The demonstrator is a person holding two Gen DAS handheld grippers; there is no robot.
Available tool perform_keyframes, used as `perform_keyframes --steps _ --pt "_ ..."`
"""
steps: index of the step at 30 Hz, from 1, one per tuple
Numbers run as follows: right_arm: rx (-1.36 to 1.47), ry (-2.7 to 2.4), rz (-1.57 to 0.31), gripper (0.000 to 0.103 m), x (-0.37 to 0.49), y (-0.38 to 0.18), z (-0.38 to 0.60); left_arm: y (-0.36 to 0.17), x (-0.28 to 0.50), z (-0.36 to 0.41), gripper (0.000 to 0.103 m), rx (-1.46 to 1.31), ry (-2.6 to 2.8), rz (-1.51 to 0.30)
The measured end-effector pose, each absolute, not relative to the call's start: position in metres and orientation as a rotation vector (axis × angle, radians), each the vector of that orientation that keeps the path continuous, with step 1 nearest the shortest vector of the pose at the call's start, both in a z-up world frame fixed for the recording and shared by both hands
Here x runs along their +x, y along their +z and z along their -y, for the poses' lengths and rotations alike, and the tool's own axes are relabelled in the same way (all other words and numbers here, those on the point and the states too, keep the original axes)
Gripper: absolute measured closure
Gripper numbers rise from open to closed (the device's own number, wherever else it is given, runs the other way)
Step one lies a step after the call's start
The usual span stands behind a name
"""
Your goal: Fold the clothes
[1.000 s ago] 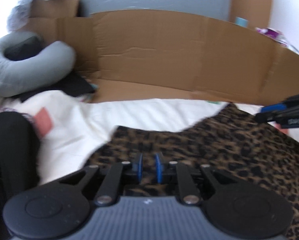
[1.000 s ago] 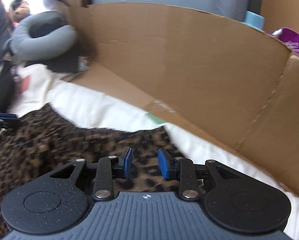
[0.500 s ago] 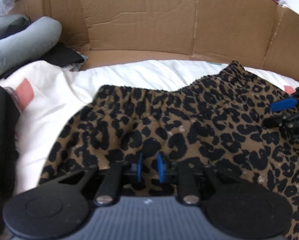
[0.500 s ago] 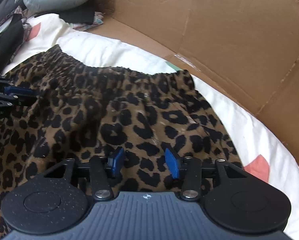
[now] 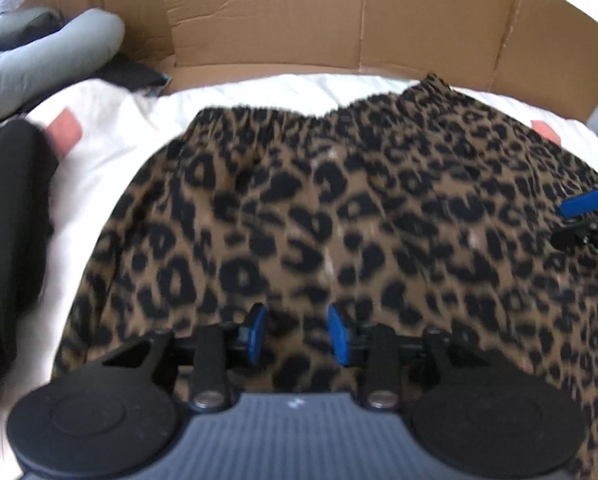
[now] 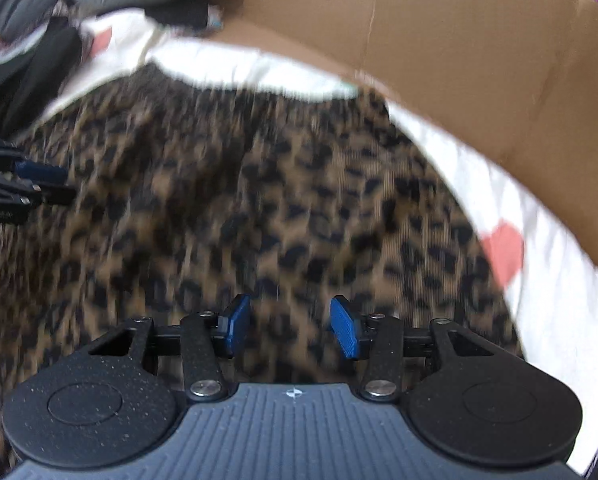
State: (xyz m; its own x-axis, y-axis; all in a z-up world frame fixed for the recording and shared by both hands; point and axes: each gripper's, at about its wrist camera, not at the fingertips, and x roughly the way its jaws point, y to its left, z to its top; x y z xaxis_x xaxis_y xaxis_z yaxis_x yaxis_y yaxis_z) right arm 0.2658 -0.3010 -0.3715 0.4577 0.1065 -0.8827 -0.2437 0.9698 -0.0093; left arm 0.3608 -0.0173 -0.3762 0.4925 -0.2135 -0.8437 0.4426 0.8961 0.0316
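Note:
A leopard-print garment [image 5: 339, 220] with an elastic waistband at its far edge lies spread on a white sheet [image 5: 111, 152]. My left gripper [image 5: 297, 334] hovers over the garment's near left part, open, with nothing between its blue pads. My right gripper [image 6: 289, 330] is over the near right part of the same garment [image 6: 259, 200], also open and empty. Each gripper shows at the edge of the other's view: the right gripper [image 5: 583, 216] at the right, the left gripper [image 6: 27, 184] at the left.
A brown cardboard wall [image 5: 339, 28] runs along the far side of the sheet and curves round the right [image 6: 479, 80]. A grey neck pillow [image 5: 47, 60] and dark clothing [image 5: 7, 220] lie at the left. The sheet has pink patches [image 6: 503, 252].
Both grippers have opened wider and let go of the garment, which now lies flat on the sheet. Both views have tilted down toward the cloth.

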Motion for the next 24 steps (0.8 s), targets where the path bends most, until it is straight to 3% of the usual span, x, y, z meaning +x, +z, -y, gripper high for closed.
perform_keyframes --steps 5,12,15,24 --pt "-0.135 0.177 -1.093 0.051 0.231 -0.375 0.308 -0.376 0.334 0.004 0.050 0.260 -0.390 -1.007" --pt "-0.104 0.122 -1.097 0.051 0.194 -0.371 0.309 -0.376 0.302 -0.017 0.047 0.257 -0.362 -1.045" --pt "-0.079 0.095 -1.103 0.051 0.182 -0.371 0.313 -0.375 0.292 -0.028 0.039 0.250 -0.342 -1.061" --pt "-0.039 0.111 -1.067 0.051 0.157 -0.357 0.303 -0.372 0.262 -0.063 0.039 0.230 -0.280 -1.107"
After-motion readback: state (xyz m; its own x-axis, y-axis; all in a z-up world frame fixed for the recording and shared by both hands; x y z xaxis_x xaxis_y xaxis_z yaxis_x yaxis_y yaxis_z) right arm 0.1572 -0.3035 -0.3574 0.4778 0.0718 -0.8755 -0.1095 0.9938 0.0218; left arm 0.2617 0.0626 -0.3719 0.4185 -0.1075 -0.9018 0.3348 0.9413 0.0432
